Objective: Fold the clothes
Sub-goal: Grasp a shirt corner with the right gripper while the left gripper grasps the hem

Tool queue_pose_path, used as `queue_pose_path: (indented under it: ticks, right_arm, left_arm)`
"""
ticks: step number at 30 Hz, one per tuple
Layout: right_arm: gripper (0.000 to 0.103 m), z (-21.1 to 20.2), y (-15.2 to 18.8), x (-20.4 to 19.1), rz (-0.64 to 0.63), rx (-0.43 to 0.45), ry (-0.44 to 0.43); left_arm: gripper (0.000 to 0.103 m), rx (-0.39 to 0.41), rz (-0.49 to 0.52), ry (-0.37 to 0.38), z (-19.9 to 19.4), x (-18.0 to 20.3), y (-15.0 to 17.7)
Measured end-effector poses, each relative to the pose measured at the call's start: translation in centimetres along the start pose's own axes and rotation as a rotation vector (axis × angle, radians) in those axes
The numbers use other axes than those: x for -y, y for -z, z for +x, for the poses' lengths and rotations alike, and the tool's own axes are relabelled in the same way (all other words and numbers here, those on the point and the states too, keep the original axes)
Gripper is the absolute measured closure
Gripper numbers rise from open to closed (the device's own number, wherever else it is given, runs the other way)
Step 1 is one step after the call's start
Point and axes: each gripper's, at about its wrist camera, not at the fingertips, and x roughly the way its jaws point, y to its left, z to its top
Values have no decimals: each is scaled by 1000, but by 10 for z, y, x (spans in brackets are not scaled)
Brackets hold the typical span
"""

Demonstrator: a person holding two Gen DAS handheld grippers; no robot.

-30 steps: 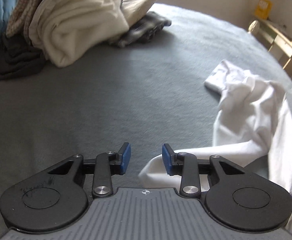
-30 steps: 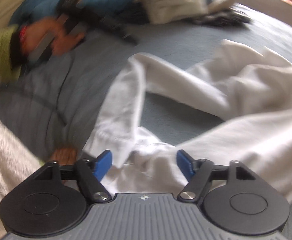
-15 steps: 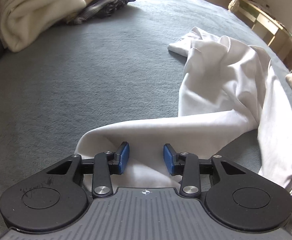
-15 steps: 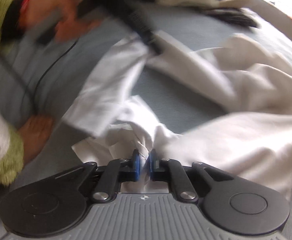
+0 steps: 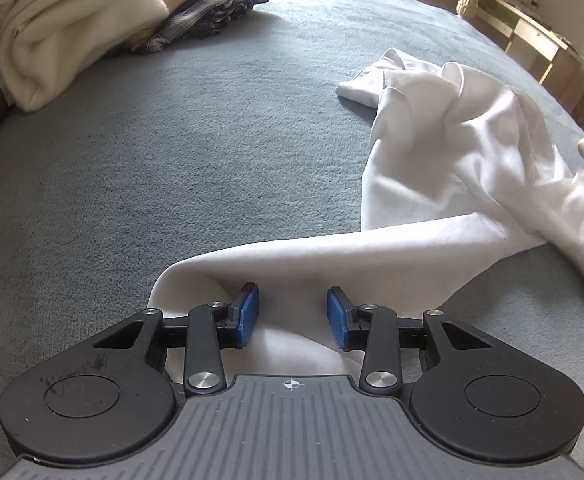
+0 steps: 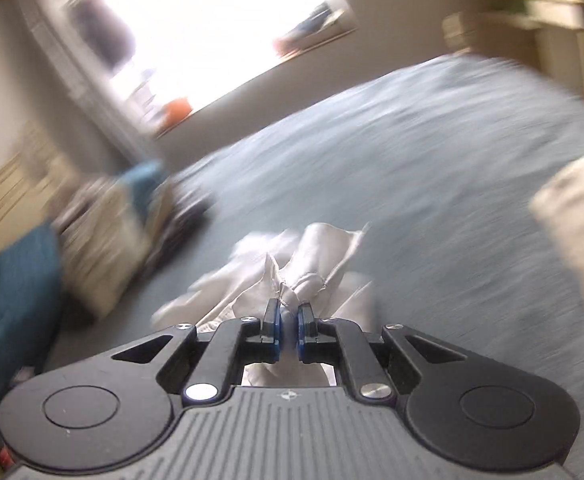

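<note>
A white garment [image 5: 451, 152] lies crumpled on the grey-blue bed cover [image 5: 172, 140], with one long flat part reaching toward the left wrist camera. My left gripper [image 5: 292, 316] hovers low over the near end of that part, open; cloth shows between the blue pads, which do not press on it. In the blurred right wrist view, my right gripper [image 6: 289, 328] is shut on a bunched fold of the white garment [image 6: 315, 252], which sticks out ahead of the pads above the bed cover.
A heap of cream and dark clothes [image 5: 64, 20] and a plaid garment [image 5: 208, 8] lie at the far left of the bed. Wooden furniture [image 5: 531, 36] stands beyond the right edge. The right wrist view shows a bright window [image 6: 196, 20] and a teal cushion [image 6: 8, 292].
My left gripper came down over the garment's near end and then held still. My right gripper closed on a bunch of white cloth, then swung away and rolled, lifting it.
</note>
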Motion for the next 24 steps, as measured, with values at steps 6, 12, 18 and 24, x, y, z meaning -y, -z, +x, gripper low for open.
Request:
queue_pose_path:
  ticks: [6,12,18,24]
  right_arm:
    - [94,8,-16,72,161,92,153]
    - [61,23,-8,119,252,58,358]
    - [48,-4,1,107,144,50,366]
    - [31,0,27,52,11,-290,10]
  left_arm:
    - [65,-15,24,-18,2,3,-3]
    - [65,-29,44,-41,3,7,-5]
    - [57,-23,130,-57,-14,15,-1]
    - [36,-117,204,-105,-36,20,20]
